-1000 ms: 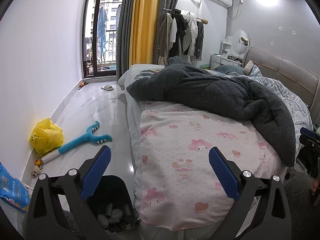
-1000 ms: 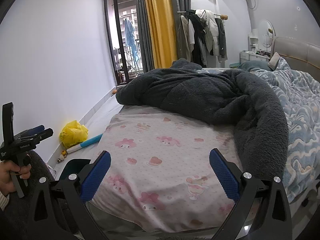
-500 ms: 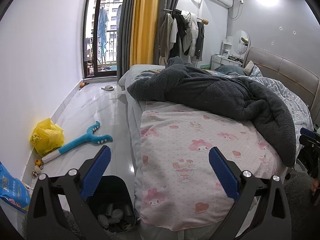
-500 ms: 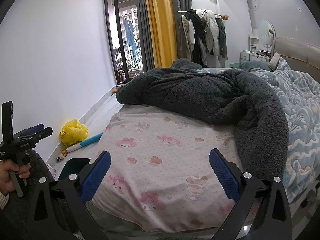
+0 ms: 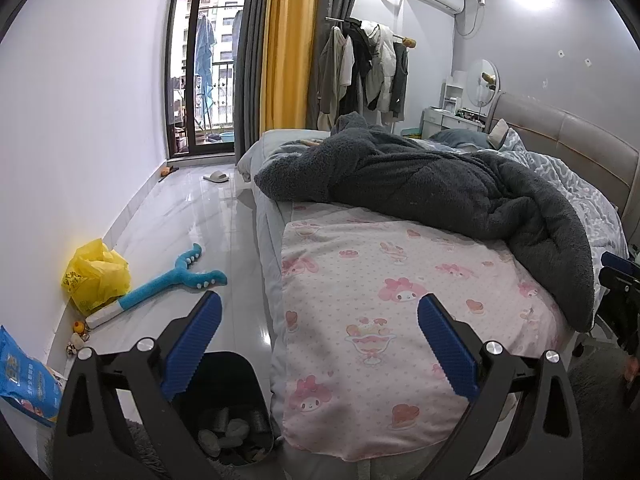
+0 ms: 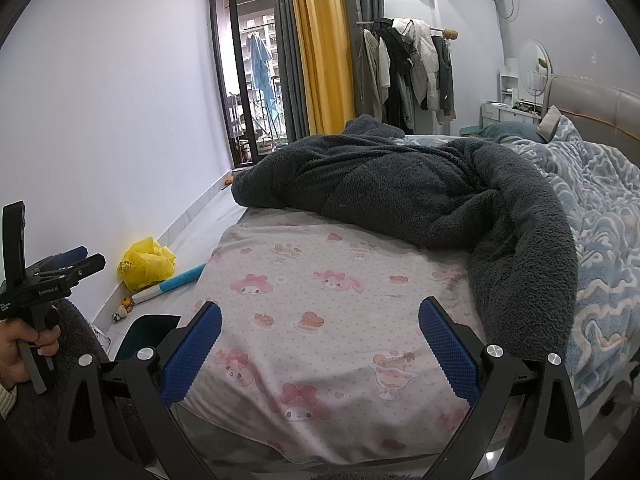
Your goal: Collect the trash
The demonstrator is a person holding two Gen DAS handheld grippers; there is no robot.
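A black trash bin (image 5: 236,408) stands on the floor by the bed's near left corner, with several crumpled grey wads (image 5: 230,432) inside. Its rim also shows in the right wrist view (image 6: 148,328). My left gripper (image 5: 318,340) is open and empty, above the bin and the bed corner. My right gripper (image 6: 320,340) is open and empty, over the pink patterned sheet (image 6: 320,280). The left gripper also shows at the left edge of the right wrist view (image 6: 44,280), held in a hand.
A dark grey fleece blanket (image 5: 440,188) lies across the bed. A yellow plastic bag (image 5: 96,276), a blue toy (image 5: 172,280), small toys and a blue packet (image 5: 24,380) lie along the left wall. A slipper (image 5: 216,177) lies near the balcony door.
Both views have shifted very slightly; the grippers stay open and empty, and nothing in the room has moved.
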